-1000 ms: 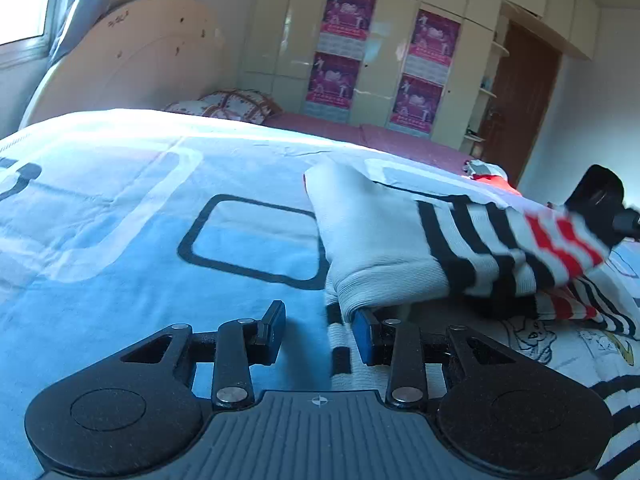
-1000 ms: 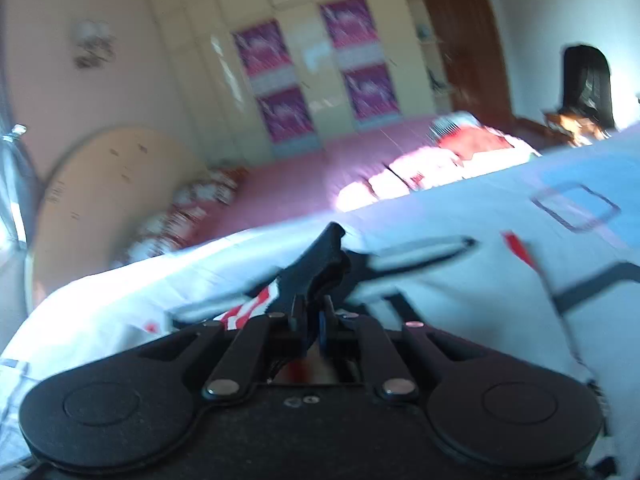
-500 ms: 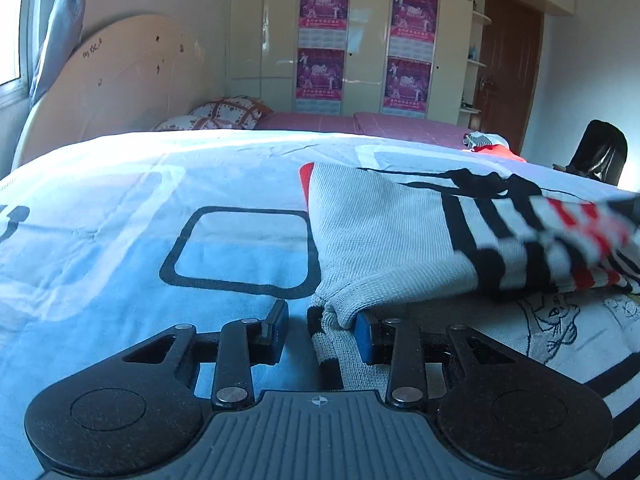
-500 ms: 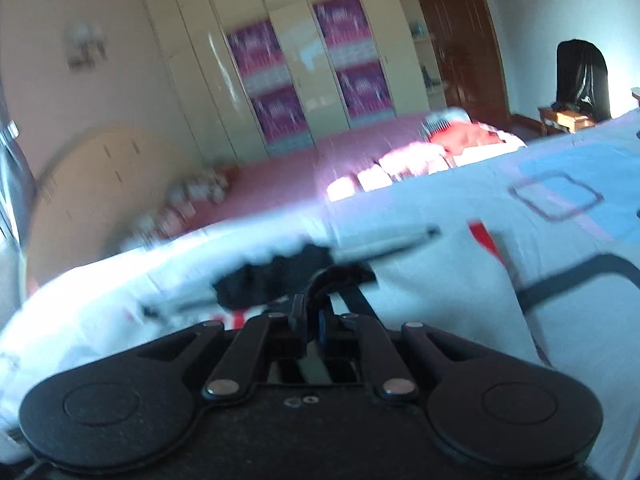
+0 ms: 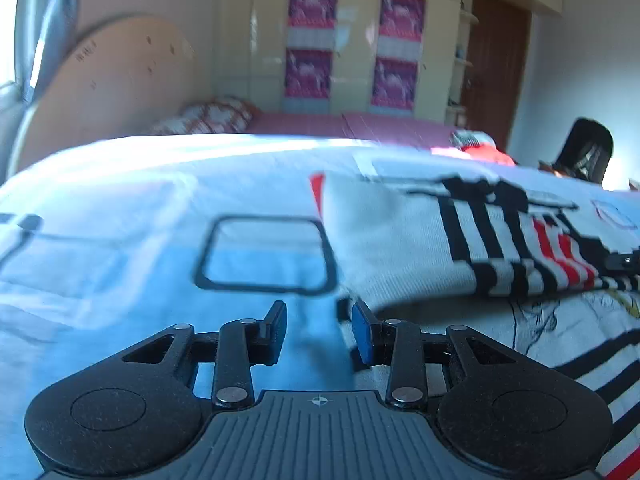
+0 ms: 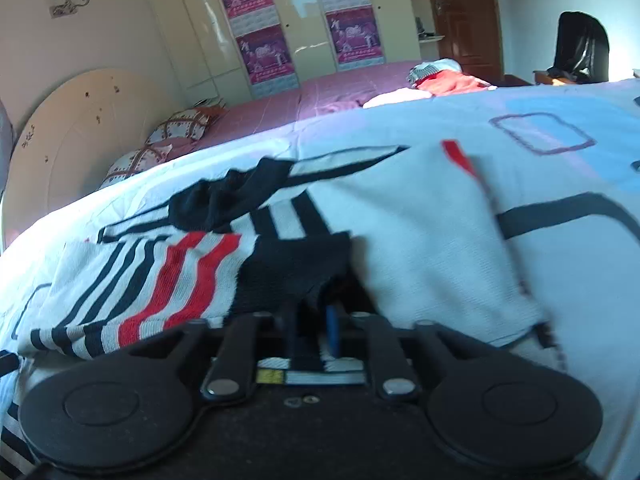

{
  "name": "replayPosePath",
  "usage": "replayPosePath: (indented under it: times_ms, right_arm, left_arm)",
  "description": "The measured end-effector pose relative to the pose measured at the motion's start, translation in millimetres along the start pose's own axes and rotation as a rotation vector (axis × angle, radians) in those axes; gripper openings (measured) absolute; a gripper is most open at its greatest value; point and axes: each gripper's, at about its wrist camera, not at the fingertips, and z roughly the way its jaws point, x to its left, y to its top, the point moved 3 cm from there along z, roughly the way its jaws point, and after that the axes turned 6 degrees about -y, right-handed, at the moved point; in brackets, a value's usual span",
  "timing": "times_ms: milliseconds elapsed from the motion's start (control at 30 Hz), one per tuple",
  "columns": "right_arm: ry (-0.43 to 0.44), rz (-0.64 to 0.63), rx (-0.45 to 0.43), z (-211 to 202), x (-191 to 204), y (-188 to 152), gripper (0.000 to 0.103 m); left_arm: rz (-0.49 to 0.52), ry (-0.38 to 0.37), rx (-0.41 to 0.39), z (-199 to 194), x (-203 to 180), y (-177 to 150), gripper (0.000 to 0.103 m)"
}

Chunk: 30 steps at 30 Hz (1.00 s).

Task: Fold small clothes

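Striped sweater (image 6: 248, 264) hiding right tool (image 6: 316, 320)

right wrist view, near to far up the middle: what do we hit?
Right gripper, its fingers opening at the sweater's dark edge → striped sweater → blue patterned bedcover → pink bed → wardrobe with purple posters.

Daylight entered from a window (image 5: 16, 40) at upper left and washed the bedspread (image 5: 120, 208) bluish-white. Left view was motion-blurred throughout; right view sharper. Fisheye curvature and dark vignetting marked the corners.
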Motion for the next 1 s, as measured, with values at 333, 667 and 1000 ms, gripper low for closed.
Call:
replayPosePath:
  times_ms: [333,667,1000]
  right_arm:
    - [0.127,-0.228,-0.01,12.6,64.1,2.3,0.019]
    - [0.089,-0.173,-0.047,18.8,50.3,21.6,0.024]
    - [0.191,-0.204,0.041,85.1,131.8,18.1,0.02]
  left_arm:
    - [0.122,-0.25,0.037,67.6,-103.1,25.9,0.036]
    - [0.021,-0.181,-0.029,80.1,-35.6,70.9,0.047]
    - [0.034,-0.198,0.1,159.7,-13.0,79.5,0.055]
